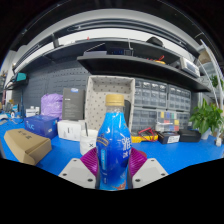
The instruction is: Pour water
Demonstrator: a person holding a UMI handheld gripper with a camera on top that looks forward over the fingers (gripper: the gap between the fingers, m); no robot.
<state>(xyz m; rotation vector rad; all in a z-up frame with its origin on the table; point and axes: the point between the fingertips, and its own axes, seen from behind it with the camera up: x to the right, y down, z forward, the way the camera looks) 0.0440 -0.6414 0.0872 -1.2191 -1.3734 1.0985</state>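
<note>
**Bottle in the claw, cap still on**

So, the claw [113, 172] is pinching a blue plastic bottle [113, 143]: both fingers press against its lower body, with the purple pads [92, 158] showing at either side of it. The bottle stands upright between them, above the blue table [180, 157], its tan cap [115, 100] still in place.

That cap is the first worry, to my eye: tip the bottle as it is and no water comes out. The second is the grip itself. The bottle looks smooth, glossy and round, with a printed label, and thin plastic like that may give under pressure; tilted for a pour, it could slide or twist between the pads. I also cannot pick out a cup or glass to pour into, so a pour from here could simply wet the table.

Further out, a tan cardboard box [28, 146] lies on the table to the left, matte and square-edged, and small white boxes [70, 128] sit beyond it. To the right a leafy green plant [208, 118] stands near the table's edge. Behind everything run long dark shelves [135, 62], hard and flat.
</note>
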